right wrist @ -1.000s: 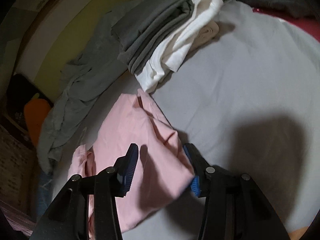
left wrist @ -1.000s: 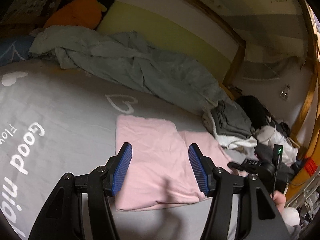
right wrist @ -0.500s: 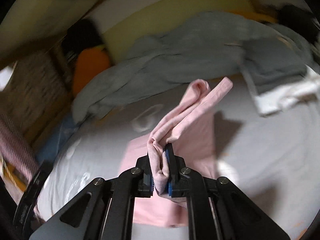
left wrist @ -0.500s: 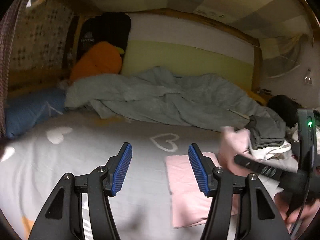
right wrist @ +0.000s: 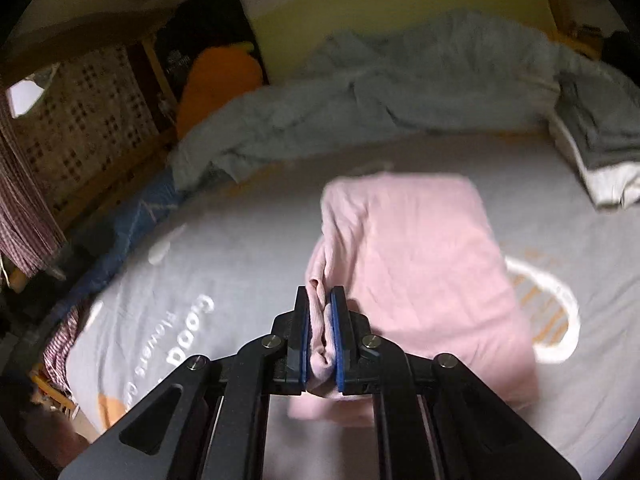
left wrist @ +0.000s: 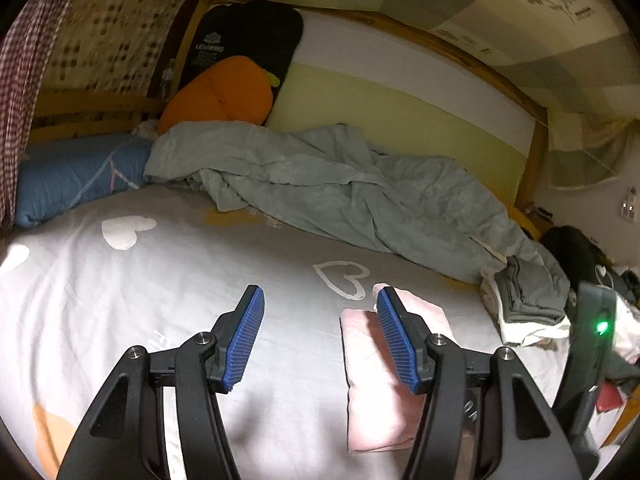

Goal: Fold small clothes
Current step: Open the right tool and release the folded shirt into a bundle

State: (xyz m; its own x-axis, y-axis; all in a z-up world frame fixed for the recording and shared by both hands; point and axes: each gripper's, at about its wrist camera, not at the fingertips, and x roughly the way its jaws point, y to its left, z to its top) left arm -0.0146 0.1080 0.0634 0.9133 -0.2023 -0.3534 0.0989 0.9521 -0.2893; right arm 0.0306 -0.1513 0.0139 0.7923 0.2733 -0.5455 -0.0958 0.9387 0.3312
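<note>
A pink garment point(right wrist: 420, 264) lies folded over on the grey bed sheet point(right wrist: 240, 248). My right gripper point(right wrist: 321, 308) is shut on a bunched edge of it at the garment's near left corner. In the left wrist view the same pink garment point(left wrist: 372, 392) lies low on the right, partly behind my right-hand finger. My left gripper point(left wrist: 320, 320) hangs open over the bare sheet point(left wrist: 160, 280), with nothing between its blue pads. The right gripper's black body with a green light point(left wrist: 596, 340) shows at the right edge.
A crumpled grey-blue blanket point(left wrist: 360, 196) runs along the back of the bed. A stack of folded grey and white clothes point(left wrist: 528, 308) sits at the right. An orange cushion point(left wrist: 224, 92), a blue pillow point(left wrist: 72, 176) and a wooden bed frame point(left wrist: 532, 152) border the bed.
My right gripper closed on the pink garment's edge, lifted it and carried it over, so the garment now lies folded. My left gripper rose and tilted up, staying open.
</note>
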